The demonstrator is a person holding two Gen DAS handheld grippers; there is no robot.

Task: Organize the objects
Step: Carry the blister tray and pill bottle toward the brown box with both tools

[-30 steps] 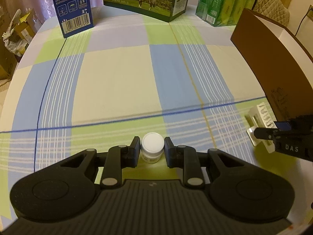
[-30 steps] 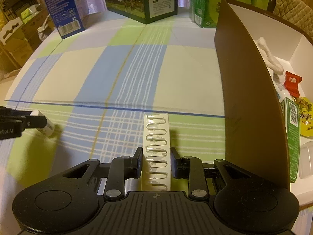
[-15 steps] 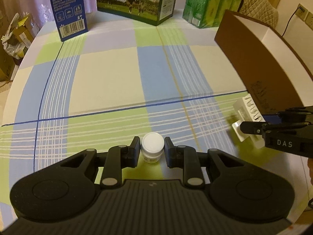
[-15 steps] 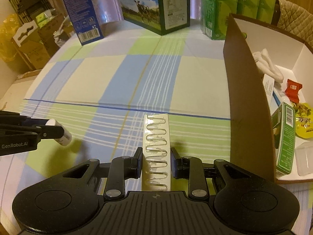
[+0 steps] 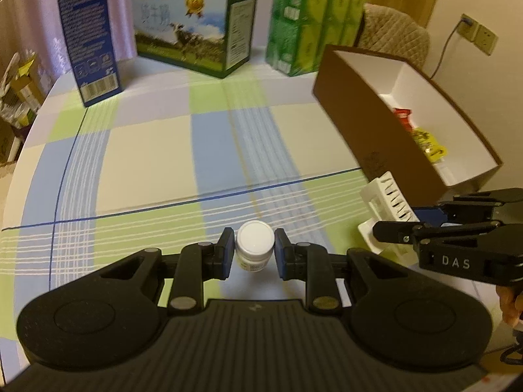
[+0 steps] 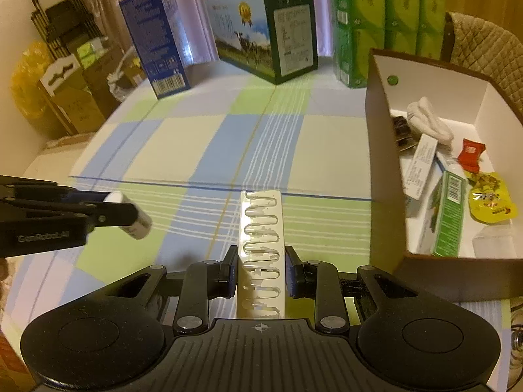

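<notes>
Left wrist view: we see the left gripper [image 5: 254, 251] closed to the width of a small white-lidded jar [image 5: 254, 245], one pad on each side of it, and we judge the jar lifted clear of the checked worktop [image 5: 150, 150]. Further right, the right gripper [image 5: 389, 228] comes in from the edge with a white tray of clear vials [image 5: 387, 202] between its fingers, just short of the brown box [image 5: 366, 137]. The box is open, white inside, with packets visible in it.

Right wrist view: the jar [image 6: 135, 220] hangs at far left in the left gripper [image 6: 111, 209]. At centre the right gripper [image 6: 260, 269] is nearly closed on the vial tray [image 6: 261, 245], which stands on edge and points forward. The box [image 6: 385, 176] is at right, already holding a sock, sachets and cartons.

Step, as we judge it: both items picked, transport to the box under way. Next move calls for carrying each over the near wall, then opening the gripper above a bare patch of the box floor.
</notes>
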